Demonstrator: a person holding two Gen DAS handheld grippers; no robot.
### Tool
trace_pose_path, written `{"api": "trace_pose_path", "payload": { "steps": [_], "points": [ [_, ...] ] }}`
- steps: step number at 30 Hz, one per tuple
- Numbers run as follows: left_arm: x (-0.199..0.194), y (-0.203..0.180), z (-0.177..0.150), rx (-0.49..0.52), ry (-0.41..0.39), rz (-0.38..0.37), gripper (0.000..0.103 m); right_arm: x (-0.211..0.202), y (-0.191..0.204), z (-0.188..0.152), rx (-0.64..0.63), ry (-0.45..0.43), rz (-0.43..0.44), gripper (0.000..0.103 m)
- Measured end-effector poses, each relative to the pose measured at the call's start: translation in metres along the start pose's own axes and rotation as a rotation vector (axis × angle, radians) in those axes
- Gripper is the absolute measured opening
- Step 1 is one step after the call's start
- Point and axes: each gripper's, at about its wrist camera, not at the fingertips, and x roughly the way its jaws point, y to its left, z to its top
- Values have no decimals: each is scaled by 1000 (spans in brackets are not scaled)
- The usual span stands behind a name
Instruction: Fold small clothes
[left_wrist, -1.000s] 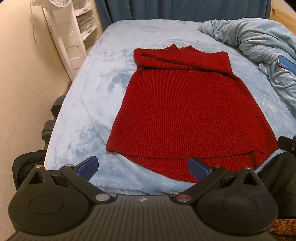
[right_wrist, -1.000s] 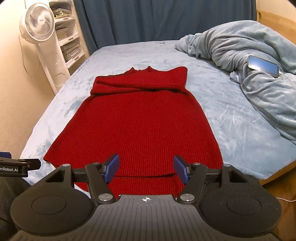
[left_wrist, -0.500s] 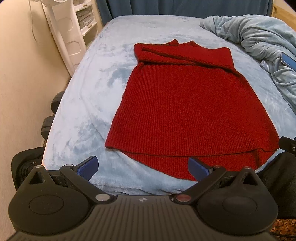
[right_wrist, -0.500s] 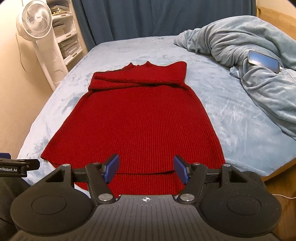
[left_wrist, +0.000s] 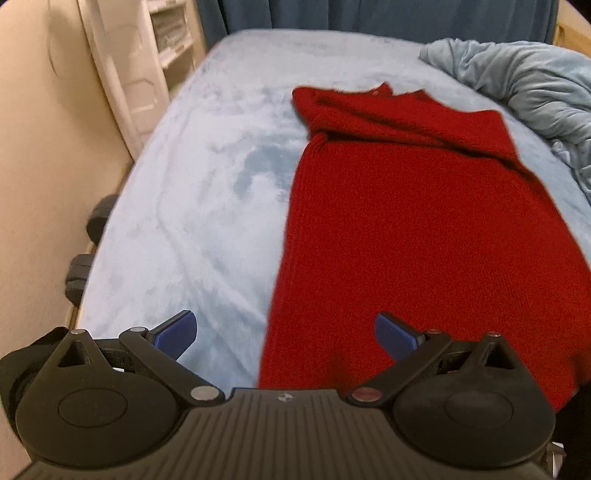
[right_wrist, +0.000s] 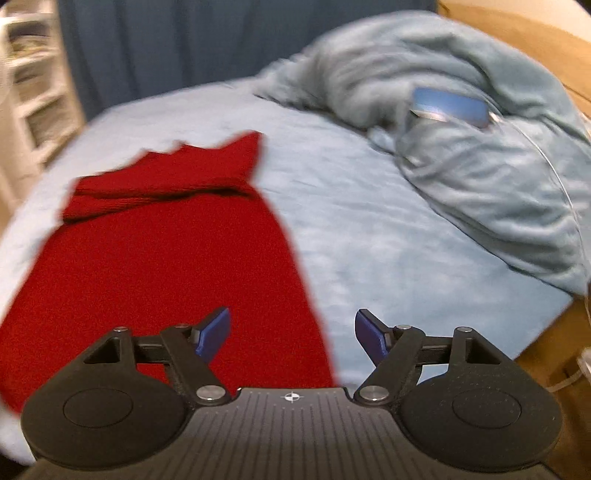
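A red knitted garment (left_wrist: 406, 229) lies flat on the pale blue bed (left_wrist: 192, 206), its sleeves folded across the top near the collar. My left gripper (left_wrist: 284, 336) is open and hovers over the garment's lower left edge, one blue finger above the bedcover and the other above the knit. In the right wrist view the same red garment (right_wrist: 166, 266) fills the left side. My right gripper (right_wrist: 291, 334) is above the garment's lower right edge, its jaws opening, with nothing pinched between the pads.
A crumpled blue duvet (right_wrist: 461, 155) is heaped on the bed's right side with a phone (right_wrist: 448, 105) and its cable on top. A white shelf unit (left_wrist: 147, 66) stands left of the bed. Dark curtains (right_wrist: 155, 48) hang behind. The wooden bed frame (right_wrist: 554, 339) shows at right.
Both grippers have moved forward and down toward the garment's lower corners, so its near hem is out of view. The right gripper's jaws have spread wider. The garment has not moved.
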Motion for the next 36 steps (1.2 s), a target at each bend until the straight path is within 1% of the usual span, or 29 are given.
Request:
{"api": "trace_pose_path", "payload": {
  "steps": [2,4,6,7,8,9,10,11,12,14,15,16,17,18,19,20,21,22,24,25,26,28,31,32,34,36],
  "points": [
    [26,4,8,-4,32,-30,103,24,-15,6,27,4,-23,77],
    [56,7,12,-25,104,-64,103,56,-27,11,53,72,-24,77],
    [81,8,11,-50,180,-96,103,89,-35,12,106,160,-26,77],
    [91,6,9,-55,216,-110,103,100,-37,11,124,186,-27,77],
    [95,5,8,-52,214,-105,103,114,-38,9,148,223,-25,77],
    [94,3,9,-42,195,-106,103,125,-38,7,176,265,-1,77],
    [93,1,10,-32,193,-114,103,132,-37,5,197,304,26,77],
    [94,-1,11,-24,206,-123,103,141,-35,2,210,356,48,80],
    [93,-3,12,-18,220,-125,103,145,-32,-1,198,368,47,82],
    [90,-8,11,7,247,-179,103,142,-21,-3,137,378,62,84],
    [87,-12,8,22,253,-202,103,141,-16,-6,102,410,91,84],
    [82,-16,5,41,247,-218,101,139,-11,-10,76,441,116,77],
    [78,-20,2,58,235,-232,94,134,-6,-13,48,456,138,62],
    [73,-23,-1,75,220,-238,74,126,0,-18,22,460,160,54],
    [67,-26,-3,90,201,-216,60,120,3,-22,13,463,175,38],
    [63,-27,-3,94,186,-189,47,113,5,-26,6,457,185,23],
    [60,-25,-2,80,176,-170,21,108,8,-29,7,456,198,18],
    [57,-21,1,50,180,-160,21,103,8,-31,9,444,197,15],
    [48,-9,5,-32,183,-176,18,93,12,-31,13,405,197,14],
    [40,-7,6,-42,167,-173,8,88,12,-30,12,389,193,14],
    [31,-6,7,-40,149,-162,8,82,12,-27,14,369,193,13],
    [10,-3,8,-57,111,-177,8,65,6,-16,48,321,219,13],
    [-16,-2,6,-58,59,-191,8,31,-4,0,96,247,292,12],
    [-22,-3,5,-59,50,-191,7,23,-6,4,101,226,310,10],
    [-29,-6,3,-66,40,-194,7,6,-9,9,85,181,321,10],
    [-35,-8,-1,-70,33,-194,7,-5,-9,9,91,164,335,9]
  ]
}}
